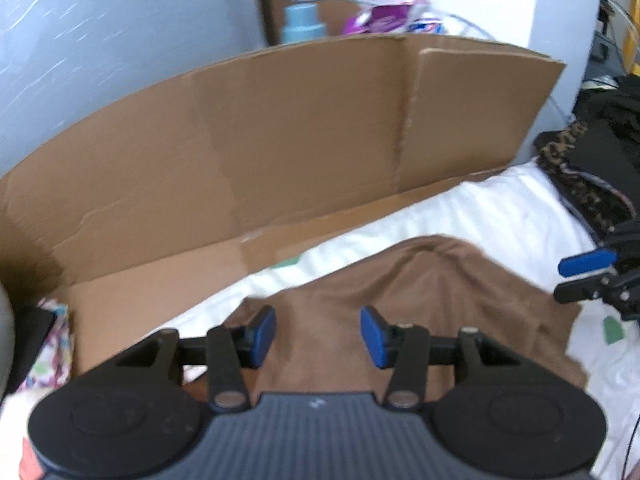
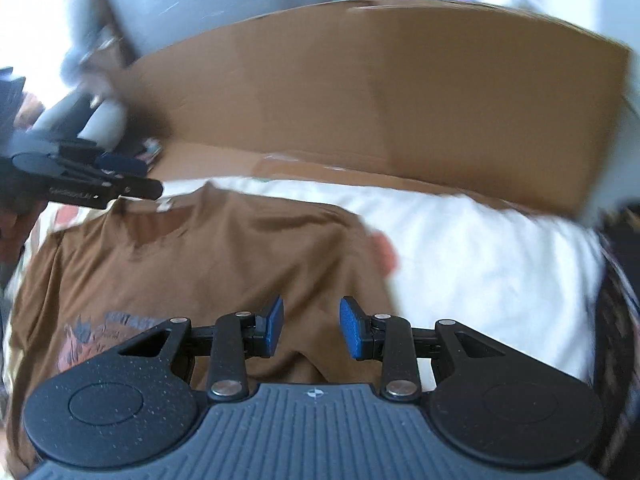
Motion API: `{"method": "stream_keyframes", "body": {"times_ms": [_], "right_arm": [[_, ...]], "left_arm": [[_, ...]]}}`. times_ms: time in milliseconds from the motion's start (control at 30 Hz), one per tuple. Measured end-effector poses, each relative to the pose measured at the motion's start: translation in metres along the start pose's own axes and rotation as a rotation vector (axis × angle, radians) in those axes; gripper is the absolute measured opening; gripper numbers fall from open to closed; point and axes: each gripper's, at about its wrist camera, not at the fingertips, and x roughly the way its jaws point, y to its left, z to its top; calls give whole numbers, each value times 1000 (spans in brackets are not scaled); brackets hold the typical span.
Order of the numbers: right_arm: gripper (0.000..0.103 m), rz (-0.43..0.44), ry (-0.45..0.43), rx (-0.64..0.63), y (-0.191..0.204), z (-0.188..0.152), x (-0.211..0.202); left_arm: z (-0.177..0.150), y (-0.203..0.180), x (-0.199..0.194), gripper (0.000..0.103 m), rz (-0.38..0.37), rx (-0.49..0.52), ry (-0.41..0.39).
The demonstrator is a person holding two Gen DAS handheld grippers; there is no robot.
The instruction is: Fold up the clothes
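Brown short-sleeved cotton T-shirt (image 2: 224, 264) with a faded chest print, spread flat on the white bed sheet (image 2: 480, 264), collar toward the tall bent brown cardboard sheet (image 1: 280, 140) standing behind it. Left hand-held gripper (image 1: 318, 334) over the shirt's collar-side edge, blue-padded fingers parted wide, gripping nothing. Right hand-held gripper (image 2: 312, 330) over the shirt's opposite side, beside the bare sheet, fingers likewise spread and empty. Dark patterned clothes pile (image 1: 588, 168) off the shirt's far side; pale blue bottle (image 1: 302, 24) behind the cardboard.
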Motion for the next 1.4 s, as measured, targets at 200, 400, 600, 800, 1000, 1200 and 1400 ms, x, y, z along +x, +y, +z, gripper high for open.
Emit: {"method": "stream_keyframes", "body": {"times_ms": [200,400,600,800,1000,1200,1400], "right_arm": [[38,-64,-35,91,-25,-20,-23],[38,-130,-51,183,-39,-49,-29],[38,-168,-76,273,-55,-77,-31],[38,-175,-88,338,-59,-88,-17],[38,-174,-105,368,-65,-84,-10],[38,-161,-108,414,-74,-78,3],[38,-143,-86,451,-80,-80,13]], "left_arm": [[27,-34,0,54,-23,18,37],[33,-69,3,54,-3,38,80],[30,-97,11,53,-33,51,88],[20,-121,24,53,-78,107,122],[17,-139,44,53,-111,112,157],[6,-151,67,27,-114,159,210],[-5,-143,76,3,-115,156,285]]}}
